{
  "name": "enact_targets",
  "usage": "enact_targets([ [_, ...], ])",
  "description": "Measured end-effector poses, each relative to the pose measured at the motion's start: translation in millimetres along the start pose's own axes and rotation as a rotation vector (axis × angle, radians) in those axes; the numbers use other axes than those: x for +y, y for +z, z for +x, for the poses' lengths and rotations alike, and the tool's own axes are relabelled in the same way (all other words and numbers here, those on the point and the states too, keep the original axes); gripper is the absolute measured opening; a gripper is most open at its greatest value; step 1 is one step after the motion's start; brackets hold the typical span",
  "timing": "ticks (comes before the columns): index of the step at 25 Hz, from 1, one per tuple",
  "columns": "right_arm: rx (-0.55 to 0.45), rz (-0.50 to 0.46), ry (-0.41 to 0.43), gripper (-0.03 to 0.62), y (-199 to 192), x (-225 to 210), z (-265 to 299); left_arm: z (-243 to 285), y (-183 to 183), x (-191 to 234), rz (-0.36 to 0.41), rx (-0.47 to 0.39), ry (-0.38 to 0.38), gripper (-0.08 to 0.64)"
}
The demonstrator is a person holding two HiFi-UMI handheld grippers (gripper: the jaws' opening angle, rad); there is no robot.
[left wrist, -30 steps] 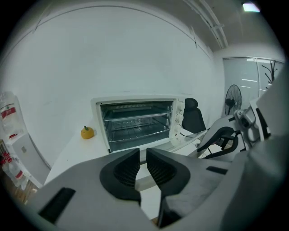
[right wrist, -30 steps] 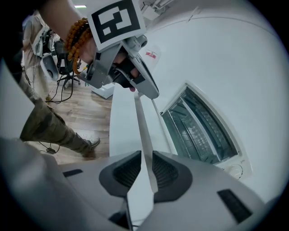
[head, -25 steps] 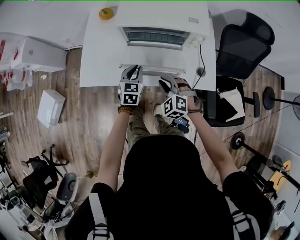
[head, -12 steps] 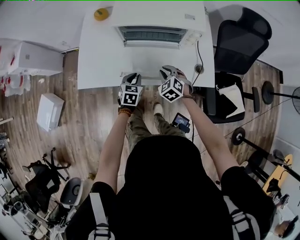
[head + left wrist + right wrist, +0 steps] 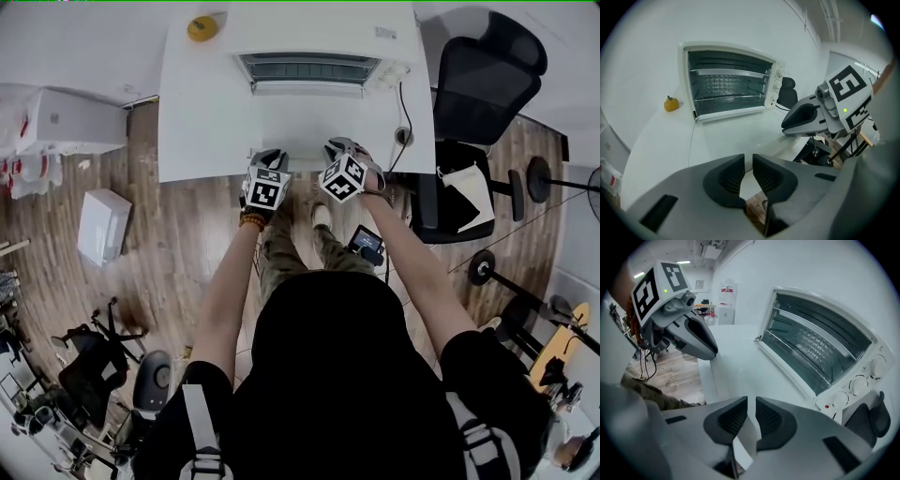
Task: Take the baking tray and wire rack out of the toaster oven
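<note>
White table (image 5: 202, 122) over a wood floor (image 5: 178, 244). The toaster oven (image 5: 314, 67) stood at the table's far edge, and we took it as our reference.

Head view only: a black office chair (image 5: 483, 84) to the oven's right and a white box (image 5: 103, 223) on the floor, well to the oven's front left. This view also placed both grippers side by side over the near table edge, in front of the oven and well apart from it. It did not show their jaws.

We read the left gripper (image 5: 748, 161) from its own view. The jaws were nearly together, with a narrow slit between the pads and only table seen through it. That view also showed a small orange fruit-like thing (image 5: 671, 103) on the table just left of the oven, which the head view gave only as a yellow blob. The wire rack (image 5: 729, 96) lay level across the oven chamber. We could not tell the baking tray apart from the rack in any view.

We read the right gripper (image 5: 751, 404) likewise. Its jaws were narrow and closing, with nothing between them. This view gave the clearest look at the control knobs (image 5: 859, 386) on the oven's right panel, and the rack showed again inside the chamber.
</note>
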State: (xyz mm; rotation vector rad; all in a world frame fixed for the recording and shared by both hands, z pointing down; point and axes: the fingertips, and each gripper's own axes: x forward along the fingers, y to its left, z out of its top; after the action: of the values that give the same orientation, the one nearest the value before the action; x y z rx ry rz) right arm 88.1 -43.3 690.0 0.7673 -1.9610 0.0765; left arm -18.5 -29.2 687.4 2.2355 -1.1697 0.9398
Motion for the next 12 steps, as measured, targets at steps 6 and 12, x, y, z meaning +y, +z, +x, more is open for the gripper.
enact_targets([
  [6, -0.001, 0.034, 0.000, 0.067, 1.9, -0.5, -0.2, -22.2, 39.9, -7.4, -0.066, -0.105, -0.063, 0.040],
  [12, -0.042, 0.088, -0.001, 0.067, 8.0, -4.0, -9.7, -19.5, 44.7, 2.9, -0.035, -0.087, -0.062, 0.040],
])
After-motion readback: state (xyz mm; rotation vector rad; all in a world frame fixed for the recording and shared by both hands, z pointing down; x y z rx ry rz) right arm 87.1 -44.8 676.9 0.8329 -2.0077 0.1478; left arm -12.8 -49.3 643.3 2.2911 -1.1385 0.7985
